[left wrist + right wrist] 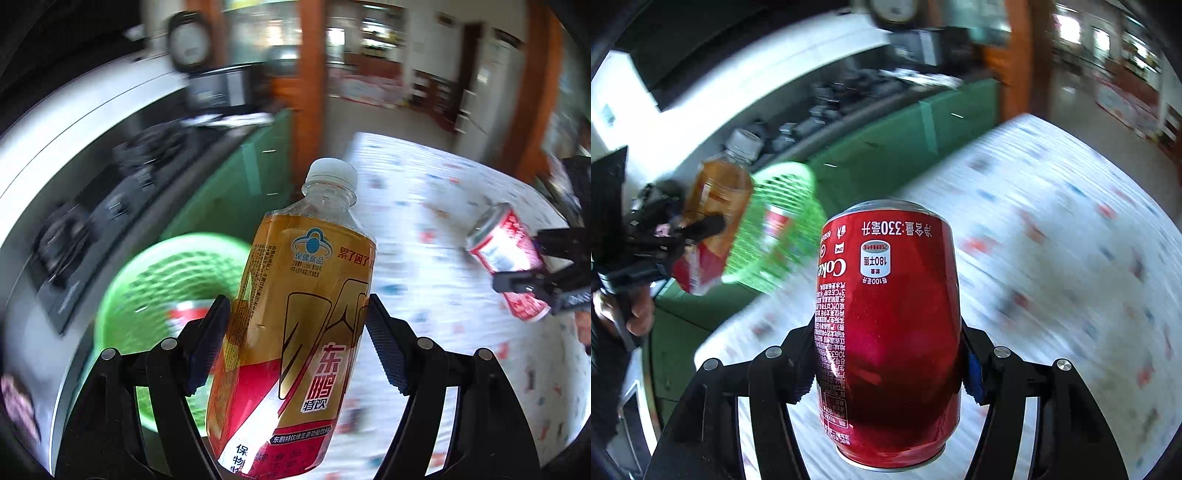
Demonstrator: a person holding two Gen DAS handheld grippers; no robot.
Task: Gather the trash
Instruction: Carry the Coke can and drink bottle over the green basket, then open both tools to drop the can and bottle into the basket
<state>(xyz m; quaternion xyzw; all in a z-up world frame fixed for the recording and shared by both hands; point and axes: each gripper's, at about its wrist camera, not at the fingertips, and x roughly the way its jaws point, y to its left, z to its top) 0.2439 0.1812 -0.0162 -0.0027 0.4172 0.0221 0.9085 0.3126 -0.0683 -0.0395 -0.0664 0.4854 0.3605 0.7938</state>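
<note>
The left gripper (295, 325) is clamped on a plastic bottle (295, 332) of amber drink with a white cap, held tilted in the air above the left edge of the patterned table (461, 229), next to a green mesh basket (177, 266) that already holds a red can. The right gripper (886, 354) is clamped on a red cola can (890, 325), its print upside down, held over the table's surface near that same edge.

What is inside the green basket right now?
Through the mesh of the green basket shows one red and white can, blurred. The left claw and its bottle cover the basket's right side, so any other contents stay hidden.
</note>
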